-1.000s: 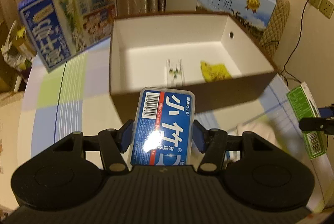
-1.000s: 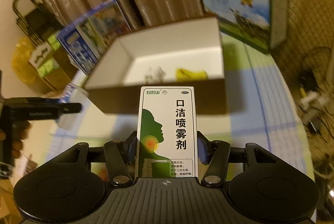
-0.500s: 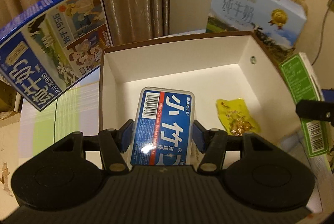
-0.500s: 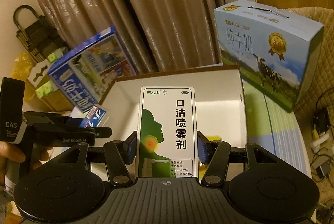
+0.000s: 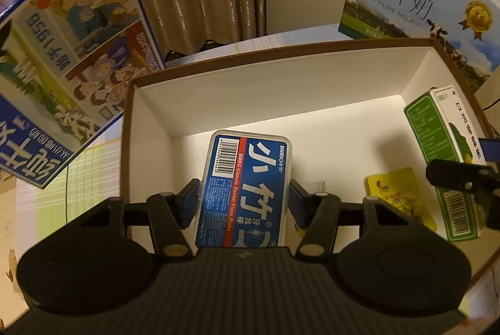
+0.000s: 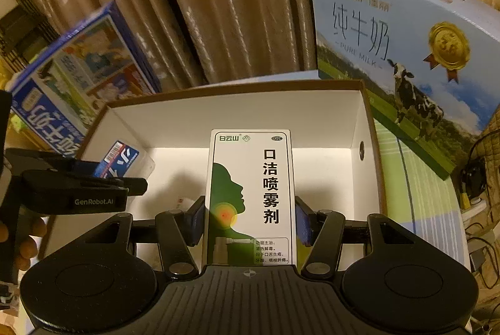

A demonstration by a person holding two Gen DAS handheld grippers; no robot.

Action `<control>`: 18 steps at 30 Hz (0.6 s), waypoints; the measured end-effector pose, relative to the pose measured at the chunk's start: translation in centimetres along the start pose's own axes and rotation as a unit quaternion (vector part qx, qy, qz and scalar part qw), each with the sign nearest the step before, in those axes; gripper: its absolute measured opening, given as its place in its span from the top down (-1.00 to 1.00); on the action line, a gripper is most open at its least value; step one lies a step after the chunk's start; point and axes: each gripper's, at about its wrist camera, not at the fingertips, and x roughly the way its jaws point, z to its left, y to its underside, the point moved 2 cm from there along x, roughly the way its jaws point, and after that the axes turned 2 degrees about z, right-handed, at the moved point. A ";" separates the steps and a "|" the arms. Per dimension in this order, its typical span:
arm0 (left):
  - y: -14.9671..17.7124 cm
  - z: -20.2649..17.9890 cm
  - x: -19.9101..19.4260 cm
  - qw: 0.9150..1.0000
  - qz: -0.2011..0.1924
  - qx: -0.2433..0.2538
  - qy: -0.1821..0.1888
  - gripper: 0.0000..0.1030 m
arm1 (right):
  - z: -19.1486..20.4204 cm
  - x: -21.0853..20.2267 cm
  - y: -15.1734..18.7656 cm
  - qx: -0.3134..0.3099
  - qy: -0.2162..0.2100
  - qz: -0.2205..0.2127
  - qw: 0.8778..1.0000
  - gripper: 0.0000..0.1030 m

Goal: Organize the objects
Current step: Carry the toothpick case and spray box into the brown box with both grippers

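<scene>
Both grippers have moved from outside into the open box (image 5: 281, 91): left gripper (image 5: 243, 200) holds the floss case (image 5: 247, 185), right gripper (image 6: 250, 219) holds the spray carton (image 6: 250, 194), ready for release.

floss box (image 5: 245, 188): my body hides its lower end | yellow packet (image 5: 401, 197): near corner behind my linkage | blue milk carton (image 5: 65, 60): cut off at 9 o'clock | spray box (image 6: 250, 197): base hidden

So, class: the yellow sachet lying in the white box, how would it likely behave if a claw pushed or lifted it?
The yellow sachet lies flat and looks thin and crinkled, so it is probably light and floppy. Pushed, it would likely slide over the smooth floor of the white box rather than roll. Its low profile may make pinching awkward.
</scene>
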 end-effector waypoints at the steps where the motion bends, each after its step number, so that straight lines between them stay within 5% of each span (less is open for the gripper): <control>1: -0.2 -0.1 0.4 1.000 0.002 0.002 -0.002 -0.05 | -0.1 0.4 -0.1 -0.001 0.002 0.002 1.000 -0.02; 12: -1.3 -1.0 3.9 0.999 0.017 0.031 -0.019 -0.06 | -0.6 3.0 -0.5 -0.006 0.010 0.020 1.000 -0.02; 18: -1.3 -1.3 3.7 0.999 -0.002 0.044 -0.024 -0.44 | -0.8 3.6 -0.7 -0.004 0.009 0.022 1.000 -0.02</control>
